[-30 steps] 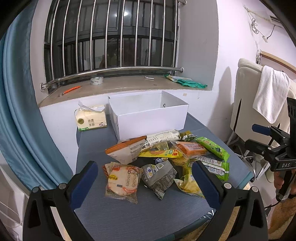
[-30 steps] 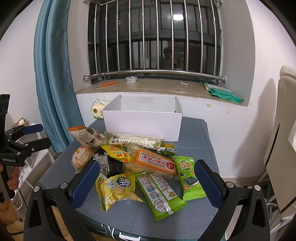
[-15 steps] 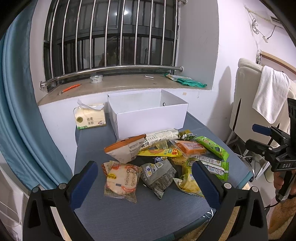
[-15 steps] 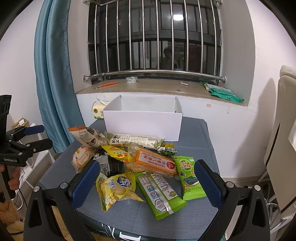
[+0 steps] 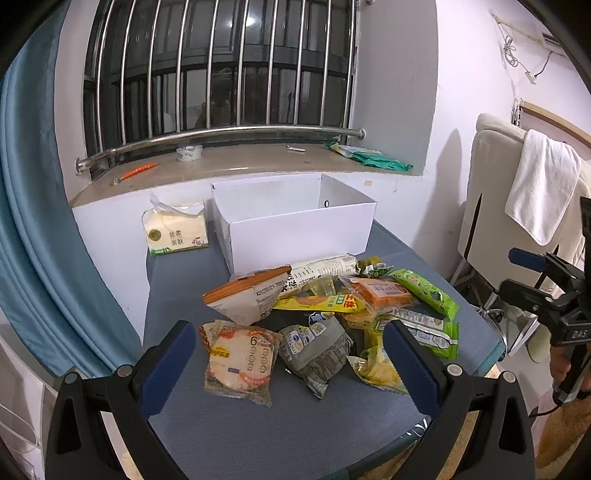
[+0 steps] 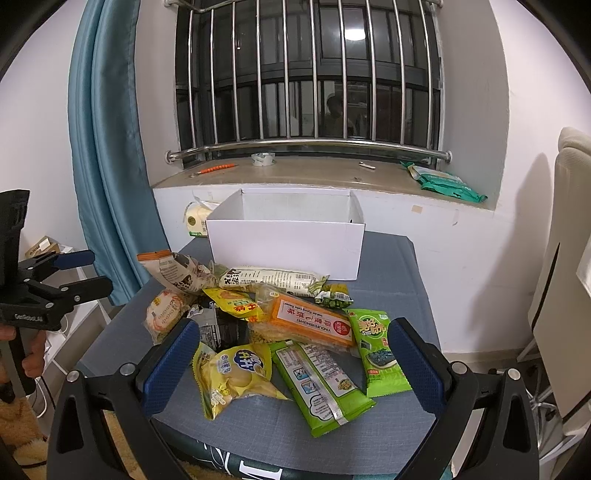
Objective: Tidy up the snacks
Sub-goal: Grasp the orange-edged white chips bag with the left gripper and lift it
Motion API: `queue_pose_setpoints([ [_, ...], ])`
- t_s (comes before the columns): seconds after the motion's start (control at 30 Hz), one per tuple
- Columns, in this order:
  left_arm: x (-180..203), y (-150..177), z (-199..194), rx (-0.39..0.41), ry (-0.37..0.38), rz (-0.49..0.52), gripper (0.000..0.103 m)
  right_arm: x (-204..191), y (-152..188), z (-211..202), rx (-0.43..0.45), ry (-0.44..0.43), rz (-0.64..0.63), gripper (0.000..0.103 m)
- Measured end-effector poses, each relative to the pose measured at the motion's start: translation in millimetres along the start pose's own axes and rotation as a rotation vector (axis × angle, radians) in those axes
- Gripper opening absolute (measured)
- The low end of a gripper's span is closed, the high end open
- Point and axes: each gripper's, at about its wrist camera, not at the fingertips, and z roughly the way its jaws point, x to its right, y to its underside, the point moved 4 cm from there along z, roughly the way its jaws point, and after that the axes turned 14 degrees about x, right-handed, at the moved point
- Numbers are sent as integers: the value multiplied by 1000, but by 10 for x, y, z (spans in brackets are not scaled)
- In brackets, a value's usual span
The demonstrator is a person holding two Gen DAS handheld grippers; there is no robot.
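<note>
A heap of snack packets point(image 6: 258, 325) lies jumbled and overlapping on the grey worktop point(image 6: 391, 266), just in front of an open white box point(image 6: 284, 240). An orange packet point(image 6: 314, 321) lies flat on top.

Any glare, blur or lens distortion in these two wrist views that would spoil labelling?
Left wrist view: sharp, strong fisheye bending the steel window bars, black vignette corners. Right wrist view: equally sharp, a ceiling lamp reflected in the dark window pane, mild sheen on the long green foil snack packet; printing stays legible.
</note>
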Motion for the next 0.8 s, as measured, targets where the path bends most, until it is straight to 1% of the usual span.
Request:
queue_pose_setpoints([
  [0.2, -126, 50, 342, -38, -15, -34, 103, -5, 39, -17, -2, -4, 3, 103],
  [0.3, -224, 102, 588, -63, -41, -65, 103, 7, 66, -21, -7, -5, 8, 103],
  [0.43, -310, 192, 966, -98, -87, -63, 103, 27, 98, -13, -16, -7, 16, 103],
  [0.57, -358, 278, 1282, -130, -86, -87, 103, 44, 138, -13, -25, -6, 21, 103],
  [0.67, -388, 316, 1440, -135, -109, -89, 103, 69, 169, -11, -32, -4, 29, 103],
  [0.7, -398, 331, 1486, -141, -112, -93, 100, 79, 182, -10, -35, -5, 33, 103],
  [0.77, -430, 356, 1567, -155, -113, -109, 77, 96, 206, 0, -42, -6, 42, 103],
  [0.8, -454, 376, 1609, -170, -111, -121, 53, 105, 215, 11, -46, -6, 45, 103],
])
